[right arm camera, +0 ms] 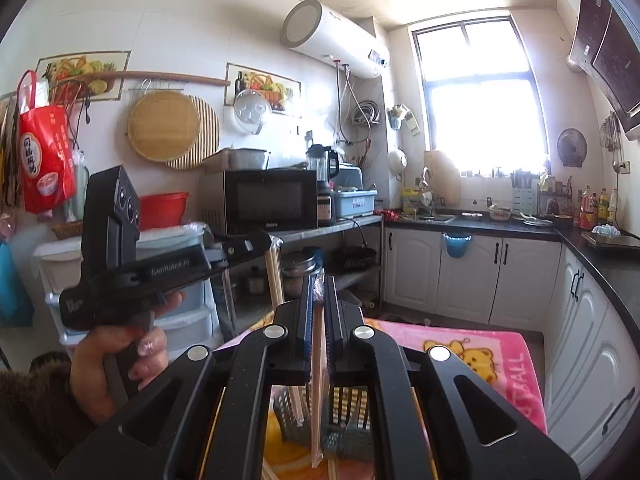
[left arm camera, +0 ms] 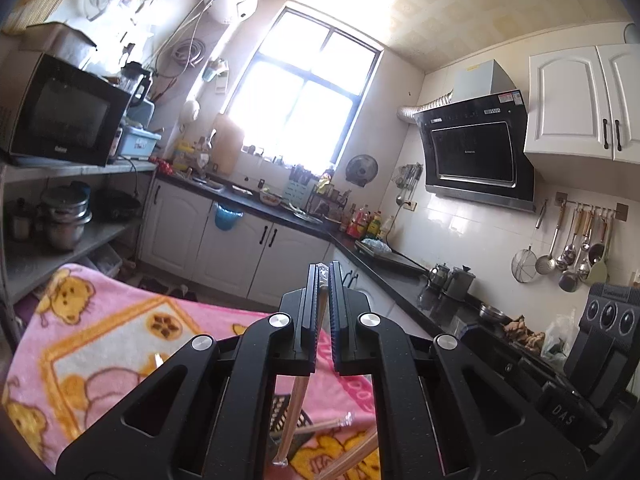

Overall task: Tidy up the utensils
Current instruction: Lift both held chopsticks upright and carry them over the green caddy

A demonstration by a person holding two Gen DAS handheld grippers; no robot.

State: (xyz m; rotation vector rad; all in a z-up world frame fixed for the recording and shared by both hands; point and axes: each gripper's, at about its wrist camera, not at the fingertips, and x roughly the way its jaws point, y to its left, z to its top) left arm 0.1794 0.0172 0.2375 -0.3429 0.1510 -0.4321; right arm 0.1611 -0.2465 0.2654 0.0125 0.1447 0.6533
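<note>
Because each pair of wrapped chopsticks is pinched only at its top end, the left gripper [left arm camera: 323, 280] clamped on one pair [left arm camera: 298, 392] and the right gripper [right arm camera: 319, 292] on another [right arm camera: 318, 392], both hang above the dark slotted basket [right arm camera: 344, 420] on the pink blanket [left arm camera: 104, 344]. Either pair could swing, slide in its slick wrapper, or catch the basket rim.

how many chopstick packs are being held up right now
2: one wrapped chopstick pair hangs clamped in the left gripper, another wrapped chopstick pair in the right gripper. More lie below on the blanket, partly hidden.
</note>
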